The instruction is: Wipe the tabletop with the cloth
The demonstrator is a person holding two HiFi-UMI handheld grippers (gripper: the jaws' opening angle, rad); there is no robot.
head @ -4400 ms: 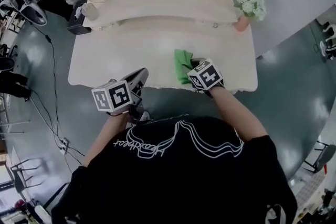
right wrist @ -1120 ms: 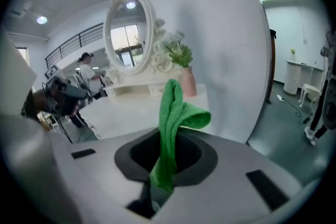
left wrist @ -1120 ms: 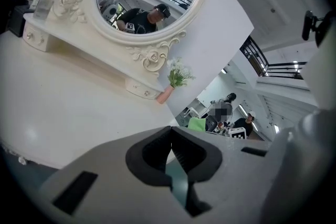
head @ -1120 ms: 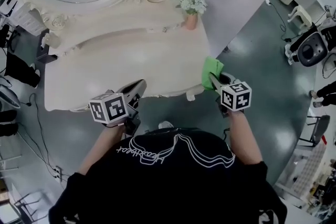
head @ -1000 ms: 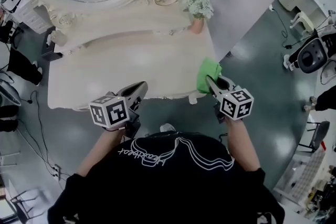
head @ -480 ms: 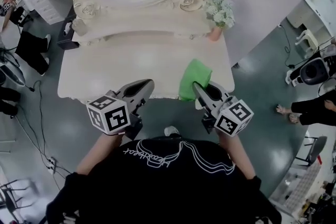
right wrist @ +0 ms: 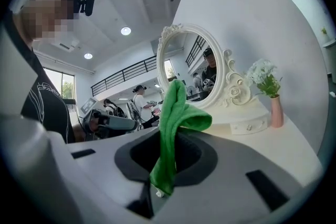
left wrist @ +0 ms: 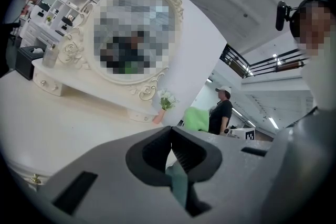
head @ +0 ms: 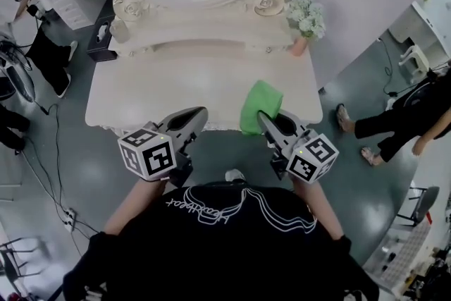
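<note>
My right tool [head: 271,123] clamps cloth [head: 259,102] above worktop [head: 176,84] near-right edge; unwiped surface ahead-left. My left tool [head: 187,120] closed, empty.

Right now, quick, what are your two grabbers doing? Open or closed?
Left gripper: closed, holding nothing.
Right gripper: closed on the green cloth.

a: left side?
b: left gripper [head: 196,113] jaws pressed together, held low in front of the torso, tips pointing forward and to the right.
a: right?
b: right gripper [head: 263,118] jaws clamped on green cloth [head: 260,99], tips forward and to the left. both forearms bare, elbows bent.
</note>
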